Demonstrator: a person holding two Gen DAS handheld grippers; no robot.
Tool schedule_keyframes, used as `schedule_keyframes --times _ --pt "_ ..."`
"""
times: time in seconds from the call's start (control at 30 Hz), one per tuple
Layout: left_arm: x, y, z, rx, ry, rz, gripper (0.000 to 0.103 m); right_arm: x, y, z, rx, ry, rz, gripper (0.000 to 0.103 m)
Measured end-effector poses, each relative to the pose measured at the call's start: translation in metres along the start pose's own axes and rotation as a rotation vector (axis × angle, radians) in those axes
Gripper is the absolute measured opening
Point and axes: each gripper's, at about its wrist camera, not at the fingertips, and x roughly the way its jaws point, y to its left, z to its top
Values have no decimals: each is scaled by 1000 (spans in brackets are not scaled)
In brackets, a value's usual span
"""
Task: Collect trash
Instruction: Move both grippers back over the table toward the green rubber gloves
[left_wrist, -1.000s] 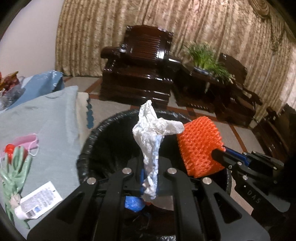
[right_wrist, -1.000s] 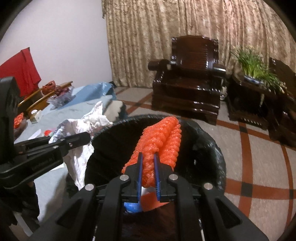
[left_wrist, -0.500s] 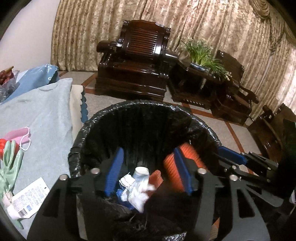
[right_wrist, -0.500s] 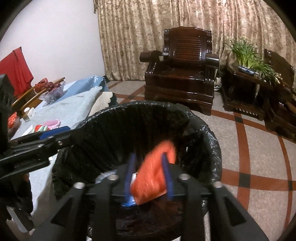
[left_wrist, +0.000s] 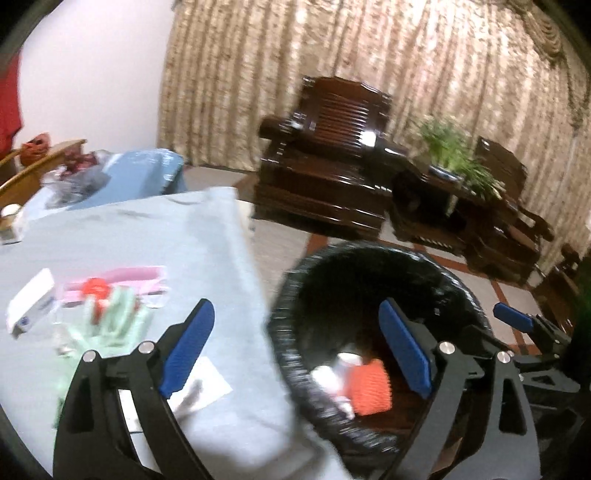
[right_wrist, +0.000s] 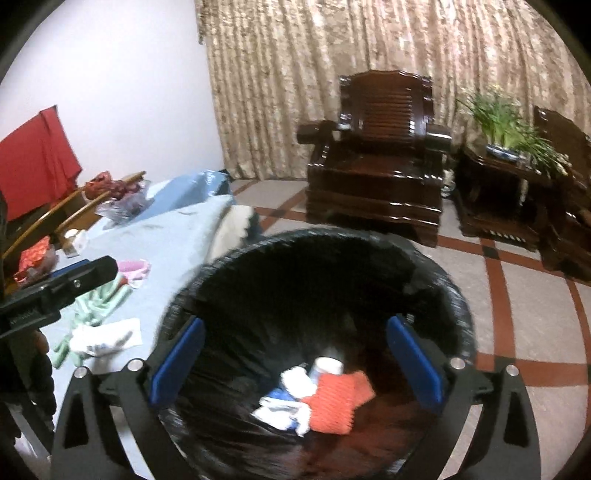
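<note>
Trash (right_wrist: 334, 400) lay in your bin (right_wrist: 439, 280); both jaws gaped empty, leftovers waited on the desk (left_wrist: 207, 258) at 9 o'clock.

— Was there any writing you could make out?
— None; the white packet (left_wrist: 30, 302) on the grey tablecloth (left_wrist: 207, 236) carried a blue mark, too blurred to read
— And the left gripper (right_wrist: 79, 271) body?
— Faint raised lettering showed there in the right wrist view, but it was illegible
</note>
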Motion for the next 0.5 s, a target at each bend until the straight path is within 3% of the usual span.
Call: schedule_keyframes --times 0.5 --pt "-74 136 -14 -104 -59 321 88 39 135 7 -126 2 224 97"
